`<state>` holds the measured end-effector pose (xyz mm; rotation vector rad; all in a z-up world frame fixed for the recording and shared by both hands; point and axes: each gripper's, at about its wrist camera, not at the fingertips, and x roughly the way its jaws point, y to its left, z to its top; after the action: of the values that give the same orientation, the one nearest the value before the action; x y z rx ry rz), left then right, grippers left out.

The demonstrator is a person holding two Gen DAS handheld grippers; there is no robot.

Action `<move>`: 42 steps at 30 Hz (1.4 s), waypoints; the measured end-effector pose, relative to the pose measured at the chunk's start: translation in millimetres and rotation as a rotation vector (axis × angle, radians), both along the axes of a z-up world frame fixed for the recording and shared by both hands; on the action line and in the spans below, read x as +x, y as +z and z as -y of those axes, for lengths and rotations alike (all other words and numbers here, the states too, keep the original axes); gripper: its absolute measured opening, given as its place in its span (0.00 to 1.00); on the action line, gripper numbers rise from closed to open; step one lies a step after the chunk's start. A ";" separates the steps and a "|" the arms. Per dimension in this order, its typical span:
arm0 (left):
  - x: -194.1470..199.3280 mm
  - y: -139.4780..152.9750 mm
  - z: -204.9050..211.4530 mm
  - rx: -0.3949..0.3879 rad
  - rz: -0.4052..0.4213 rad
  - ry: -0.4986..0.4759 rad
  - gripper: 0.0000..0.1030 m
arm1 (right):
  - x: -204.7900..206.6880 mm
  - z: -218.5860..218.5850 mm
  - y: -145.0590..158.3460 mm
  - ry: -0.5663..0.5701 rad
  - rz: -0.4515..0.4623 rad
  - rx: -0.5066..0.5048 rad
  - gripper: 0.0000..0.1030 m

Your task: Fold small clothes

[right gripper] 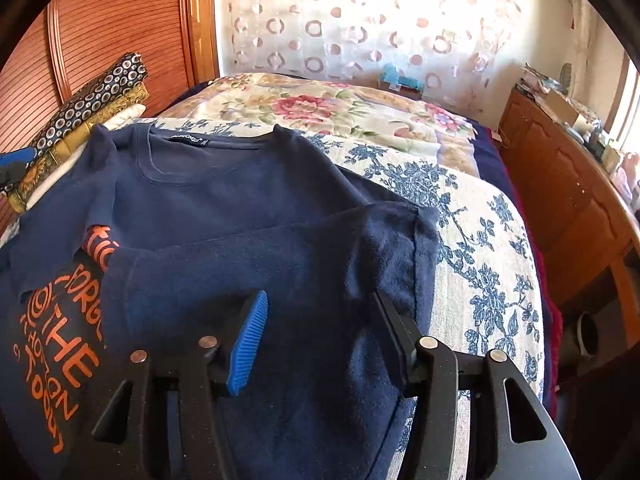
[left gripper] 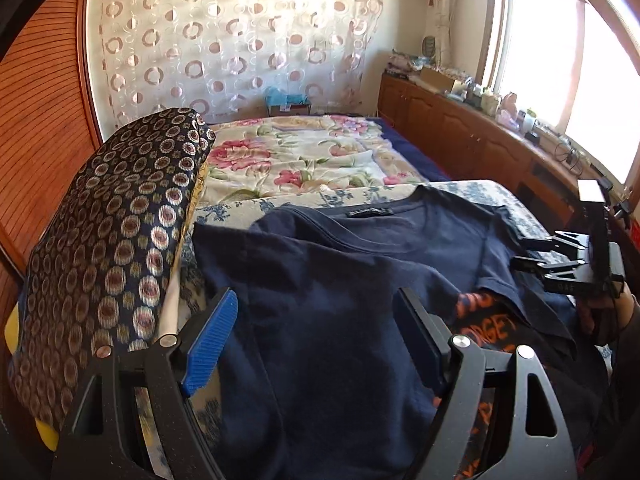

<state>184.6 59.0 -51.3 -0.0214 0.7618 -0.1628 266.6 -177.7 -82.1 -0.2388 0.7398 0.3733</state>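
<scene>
— Well, start close in: what are the tools doing?

— From the left wrist, the left gripper (left gripper: 316, 336) stands wide apart over the navy T-shirt (left gripper: 320, 280), a blue ribbed pad at 8 o'clock and a dark one at 4 o'clock, nothing clamped between them. From the right wrist, the right gripper (right gripper: 320, 340) is parted about halfway; navy cloth lies under and between the fingers, but the pads do not press on it.

— And the shirt itself?

— It lies on a blue-flowered coverlet (right gripper: 480, 240), neck label toward 12 o'clock. Both sides are folded inward over the chest, so only part of the orange lettering (right gripper: 60, 360) shows, at 8 o'clock in the right view.

— Can one tool see the other?

— Yes. In the left view the right gripper sits at 3 o'clock, just beside the shirt's sleeve edge, with a hand (left gripper: 608, 316) behind it.

— What is farther out?

— A stack of patterned folded cloths (left gripper: 120, 240) at 9 o'clock touches the shirt's side. Beyond lies a pink-flowered bedspread (left gripper: 300, 156), then a circle-patterned curtain (left gripper: 240, 40) at 12 o'clock, and a wooden cabinet (left gripper: 460, 132) under the window at 2 o'clock.
</scene>
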 end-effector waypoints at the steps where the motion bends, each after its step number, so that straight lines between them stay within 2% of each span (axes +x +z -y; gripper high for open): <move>1: 5.4 -0.5 -0.8 0.006 -0.006 0.001 0.79 | 0.6 0.8 -0.2 -0.005 -0.003 0.009 0.58; 3: 17.8 -3.2 -1.9 0.016 -0.023 0.002 0.75 | 1.3 -0.2 -1.0 -0.008 -0.003 0.013 0.59; 7: 45.0 -11.9 -3.6 0.040 -0.076 0.015 0.59 | 2.6 0.3 -2.6 -0.017 0.007 -0.002 0.62; 16: 88.0 -45.2 -8.3 0.134 -0.192 0.101 0.58 | 1.0 2.7 -2.5 -0.018 0.010 -0.003 0.63; 20: 100.1 -55.0 -10.3 0.130 -0.211 0.120 0.57 | 2.1 4.2 -2.6 -0.016 0.007 0.001 0.63; 23: 107.0 -60.5 -11.3 0.128 -0.215 0.131 0.52 | 2.0 4.1 -2.6 -0.016 0.009 -0.001 0.63; 26: 110.1 -60.6 -14.4 0.108 -0.207 0.134 0.38 | 1.3 3.8 -2.5 -0.015 0.012 -0.005 0.63; 28: 110.8 -59.8 -17.2 0.107 -0.208 0.131 0.23 | 1.5 3.9 -2.6 -0.014 0.012 -0.005 0.63; 30: 109.8 -60.1 -17.5 0.115 -0.204 0.124 0.15 | 1.4 3.8 -2.7 -0.014 0.012 -0.004 0.63; 35: 106.8 -59.2 -13.6 0.145 -0.190 0.104 0.09 | 0.9 3.9 -2.7 -0.014 0.013 -0.005 0.63; 37: 100.9 -54.7 -14.9 0.133 -0.168 0.105 0.07 | 1.5 4.1 -2.6 -0.014 0.012 -0.004 0.63; 42: 75.6 -11.8 -21.4 0.094 -0.048 0.121 0.07 | 0.6 3.7 -2.8 -0.015 0.017 -0.010 0.63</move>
<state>260.1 80.4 -63.1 0.0181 0.8127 -0.0114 267.2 -181.4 -84.9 -0.2449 0.7265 0.3529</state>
